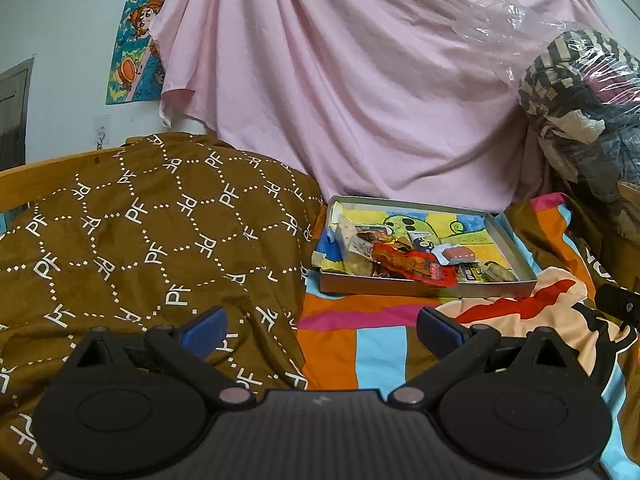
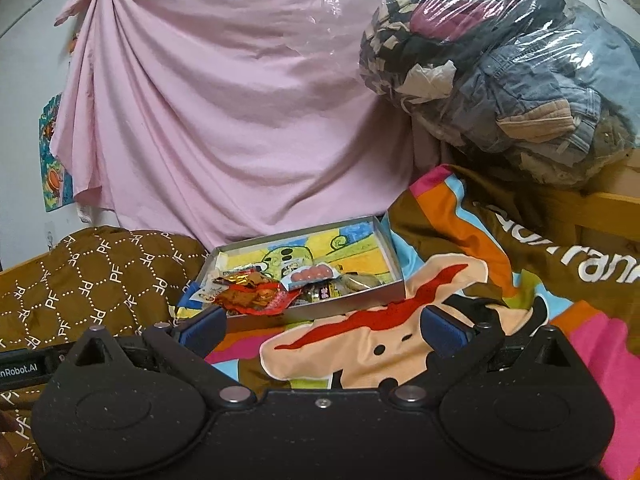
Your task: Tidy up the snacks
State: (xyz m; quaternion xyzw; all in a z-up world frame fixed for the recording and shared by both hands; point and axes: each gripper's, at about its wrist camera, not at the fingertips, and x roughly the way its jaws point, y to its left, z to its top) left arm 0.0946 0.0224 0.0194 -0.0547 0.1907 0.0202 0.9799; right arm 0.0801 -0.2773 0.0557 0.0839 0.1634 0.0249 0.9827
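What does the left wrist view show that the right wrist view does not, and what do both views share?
Only the left wrist view shows the dark door at the far left and most of the cartoon poster. Only the right wrist view shows the white lettering on the colourful blanket and the whole bag of clothes. Both share the tray of snacks, the pink sheet, the brown quilt and open fingers.
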